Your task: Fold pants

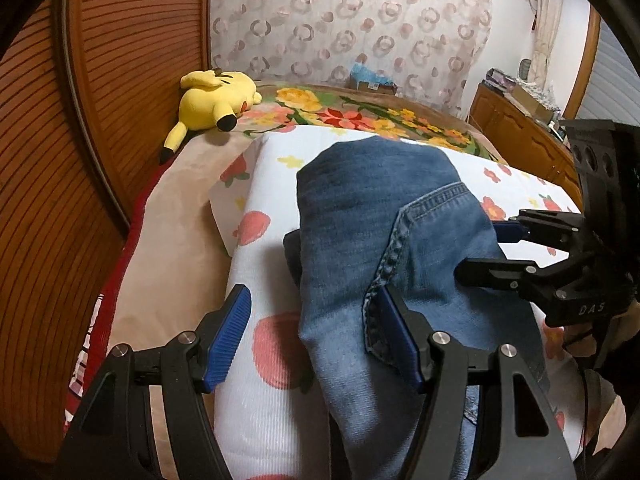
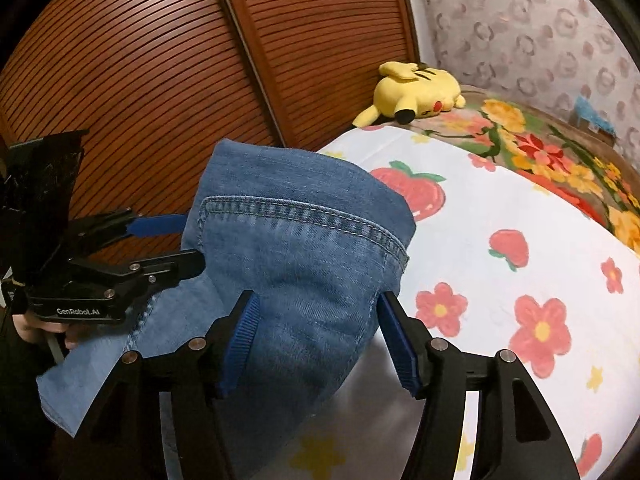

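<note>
Blue denim pants [image 1: 372, 216] lie bunched on a white strawberry-print blanket [image 1: 264, 248]; they also show in the right wrist view [image 2: 296, 248]. My left gripper [image 1: 314, 332] is open, its jaws straddling the near left edge of the denim, one finger [image 1: 228, 332] over the blanket. My right gripper [image 2: 316, 340] is open, its jaws around a raised fold of the pants. Each gripper appears in the other's view: the right [image 1: 480, 250] at the denim's right side, the left [image 2: 176, 240] at its left side, both with fingers spread. Part of the pants is hidden under the fold.
A yellow plush toy [image 1: 218, 98] lies at the far left of the bed by a slatted wooden wardrobe [image 1: 100, 92]. A floral quilt [image 1: 360, 114] covers the far end. A wooden cabinet [image 1: 520, 128] stands at right; a patterned curtain [image 1: 352, 20] hangs behind.
</note>
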Tool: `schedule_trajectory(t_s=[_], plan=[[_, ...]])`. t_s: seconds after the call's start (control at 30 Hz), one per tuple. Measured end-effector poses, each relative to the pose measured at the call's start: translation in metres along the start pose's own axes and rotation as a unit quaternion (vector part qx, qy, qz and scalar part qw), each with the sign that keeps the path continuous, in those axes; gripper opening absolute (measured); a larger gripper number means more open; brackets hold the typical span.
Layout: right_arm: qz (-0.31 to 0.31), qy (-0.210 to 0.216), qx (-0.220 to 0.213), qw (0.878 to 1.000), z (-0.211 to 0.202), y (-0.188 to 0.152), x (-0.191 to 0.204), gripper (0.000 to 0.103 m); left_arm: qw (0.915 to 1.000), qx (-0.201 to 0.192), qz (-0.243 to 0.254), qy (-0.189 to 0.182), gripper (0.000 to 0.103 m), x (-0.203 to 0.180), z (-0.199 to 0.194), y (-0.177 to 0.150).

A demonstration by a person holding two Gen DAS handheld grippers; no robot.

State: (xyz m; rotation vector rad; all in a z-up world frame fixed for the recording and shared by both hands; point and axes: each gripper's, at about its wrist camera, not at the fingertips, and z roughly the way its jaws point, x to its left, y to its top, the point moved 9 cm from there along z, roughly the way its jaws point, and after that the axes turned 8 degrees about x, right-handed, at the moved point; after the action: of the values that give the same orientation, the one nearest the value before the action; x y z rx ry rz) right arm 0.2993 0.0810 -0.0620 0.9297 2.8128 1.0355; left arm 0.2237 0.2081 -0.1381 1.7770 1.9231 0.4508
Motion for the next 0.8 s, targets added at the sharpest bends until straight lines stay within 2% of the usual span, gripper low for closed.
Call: schedule_trajectory(t_s=[0.1, 0.2, 0.23, 0.3, 0.37, 0.5, 0.63, 0.8], plan=[[0.002, 0.014, 0.003, 1.000, 0.005, 0.004, -0.007, 0.064, 1.0000, -0.001, 0.004, -0.007, 0.063, -0.001, 0.000, 0.002], [0.000, 0.025, 0.006, 1.000, 0.009, 0.006, -0.011, 0.064, 0.9996, -0.002, 0.012, -0.027, 0.047, -0.006, -0.001, 0.001], [-0.001, 0.032, 0.007, 0.999, 0.009, 0.008, -0.011, 0.061, 0.9992, -0.002, 0.015, -0.037, 0.036, -0.009, -0.002, 0.001], [-0.005, 0.047, 0.006, 0.999, 0.009, 0.010, -0.009, 0.043, 0.9988, 0.000, 0.022, -0.045, 0.027, -0.014, -0.002, 0.001], [-0.009, 0.061, 0.000, 0.998, 0.005, 0.017, -0.008, 0.033, 0.9986, -0.002, 0.027, -0.045, 0.012, -0.016, -0.005, 0.002], [-0.028, 0.084, -0.019, 0.996, -0.004, 0.035, 0.001, 0.025, 0.9982, -0.027, 0.015, -0.051, 0.010, -0.010, -0.027, 0.012], [-0.044, 0.097, -0.049, 0.993, -0.015, 0.069, 0.010, 0.022, 0.9973, -0.060, 0.003, -0.041, 0.009, 0.006, -0.054, 0.036], [-0.041, 0.108, -0.078, 0.990, -0.020, 0.102, 0.003, 0.021, 0.9956, -0.089, -0.002, -0.027, 0.009, 0.020, -0.075, 0.077]])
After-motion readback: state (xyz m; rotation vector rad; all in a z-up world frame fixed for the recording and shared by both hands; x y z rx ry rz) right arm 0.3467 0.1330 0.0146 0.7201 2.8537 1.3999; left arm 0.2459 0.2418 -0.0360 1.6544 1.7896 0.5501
